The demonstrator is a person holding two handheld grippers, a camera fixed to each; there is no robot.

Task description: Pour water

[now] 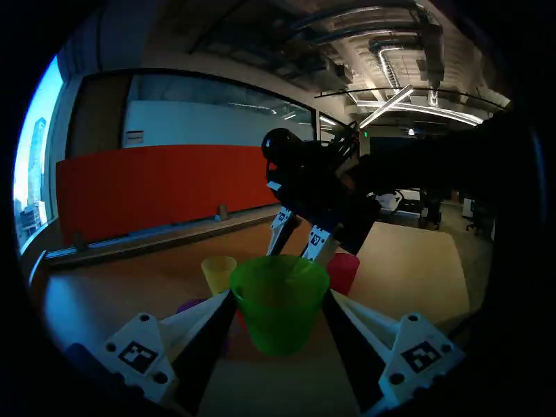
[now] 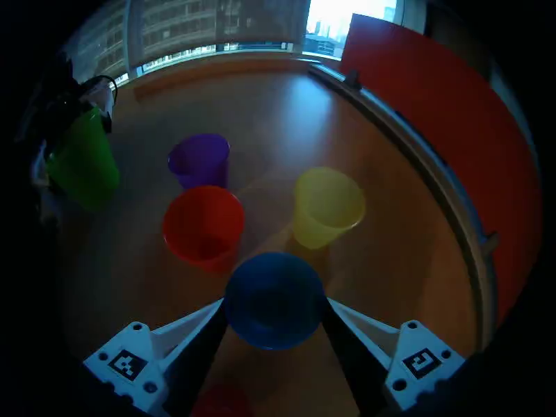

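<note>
Gripping green cup (image 1: 279, 313) in left tool (image 1: 279, 299), blue cup (image 2: 273, 295) in right tool (image 2: 274, 309), apparently above red cup (image 2: 203, 226), yellow cup (image 2: 326, 205), purple cup (image 2: 200, 160) on tabletop (image 2: 292, 118).

Left gripper view faces level, right gripper view downward, sharing cups (image 1: 218, 272).

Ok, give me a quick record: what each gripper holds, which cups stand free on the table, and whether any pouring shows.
left gripper: shut on green cup
right gripper: shut on blue cup
free on table: purple cup, red cup, yellow cup, all upright
layout, right gripper view: red nearest the blue cup, purple beyond red, yellow to the right
pouring: no stream visible; water levels cannot be told
</note>
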